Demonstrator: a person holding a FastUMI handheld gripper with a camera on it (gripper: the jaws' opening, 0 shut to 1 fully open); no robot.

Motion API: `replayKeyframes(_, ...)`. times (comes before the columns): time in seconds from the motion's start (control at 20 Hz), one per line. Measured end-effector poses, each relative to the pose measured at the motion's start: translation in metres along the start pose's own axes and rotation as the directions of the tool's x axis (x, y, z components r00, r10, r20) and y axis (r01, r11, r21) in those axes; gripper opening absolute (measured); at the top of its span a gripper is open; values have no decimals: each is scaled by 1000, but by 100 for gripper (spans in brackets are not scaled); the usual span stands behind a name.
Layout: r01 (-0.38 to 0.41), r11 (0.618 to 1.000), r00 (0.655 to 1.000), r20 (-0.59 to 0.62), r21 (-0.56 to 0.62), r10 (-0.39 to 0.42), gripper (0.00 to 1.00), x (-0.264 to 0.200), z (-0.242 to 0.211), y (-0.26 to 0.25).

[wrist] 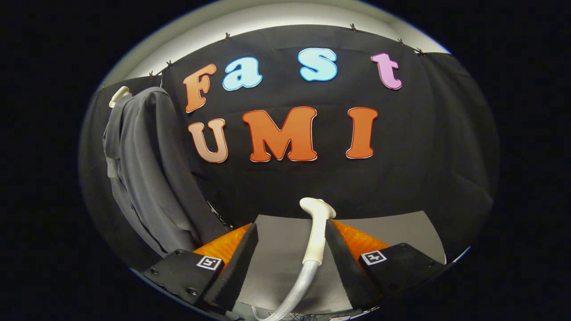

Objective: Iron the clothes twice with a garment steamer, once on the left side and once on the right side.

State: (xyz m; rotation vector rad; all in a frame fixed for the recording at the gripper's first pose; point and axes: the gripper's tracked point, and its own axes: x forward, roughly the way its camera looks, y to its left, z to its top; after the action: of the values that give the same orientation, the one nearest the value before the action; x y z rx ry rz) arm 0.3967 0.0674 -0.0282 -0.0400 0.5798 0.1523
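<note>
Gripper (290,267) fingers spread, steamer (317,223) lying between them by the right finger, unpinched; shirt (147,169) hangs at ten o'clock. Closing off-centre could knock the steamer aside or pull its hose (294,285)

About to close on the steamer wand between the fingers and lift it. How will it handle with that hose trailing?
The steamer wand looks like rigid, smooth plastic, so it may slip in the open claw. It lies nearer one finger, apparently untouched by the other. Its hose curves off below, so it will probably drag and twist the head. It looks slim, likely light.
</note>
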Motion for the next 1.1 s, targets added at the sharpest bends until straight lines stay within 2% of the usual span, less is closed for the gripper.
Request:
replayKeyframes(0.35, -26, 1000, 984, -174, -11, 24, 98, 61, -33, -20)
replayKeyframes(0.8, -47, 998, 950, -306, 38, 57, 98, 101, -73, -36)
replayKeyframes(1.05, -42, 998, 930, -363, 42, 54, 96, 116, -98, -44)
replayKeyframes(1.1, -35, 998, 924, -380, 44, 49, 89, 119, -105, -46)
